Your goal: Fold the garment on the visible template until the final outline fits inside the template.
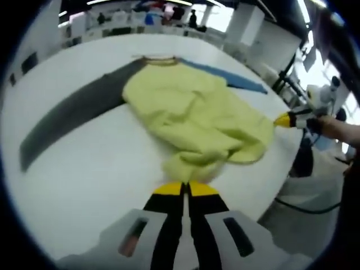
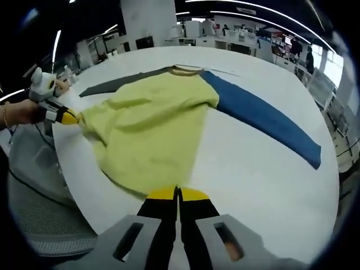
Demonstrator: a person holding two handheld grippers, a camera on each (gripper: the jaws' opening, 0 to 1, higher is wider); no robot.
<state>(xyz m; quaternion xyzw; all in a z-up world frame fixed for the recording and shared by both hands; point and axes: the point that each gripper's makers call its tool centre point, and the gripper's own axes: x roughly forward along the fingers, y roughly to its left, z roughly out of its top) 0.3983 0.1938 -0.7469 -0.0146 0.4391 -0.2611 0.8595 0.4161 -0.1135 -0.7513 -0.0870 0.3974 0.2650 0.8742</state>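
Your left gripper (image 1: 183,188) is clamped on the yellow hem of the shirt (image 1: 197,121), jaws pressed together; your right gripper (image 2: 178,194) pinches the hem's other corner the same way. Bunched cloth hides whatever fold lies under it. The shirt lies on the white table (image 2: 236,169), grey sleeve (image 1: 73,115) and blue sleeve (image 2: 267,118) spread flat. Your hands reach in from the table edge.
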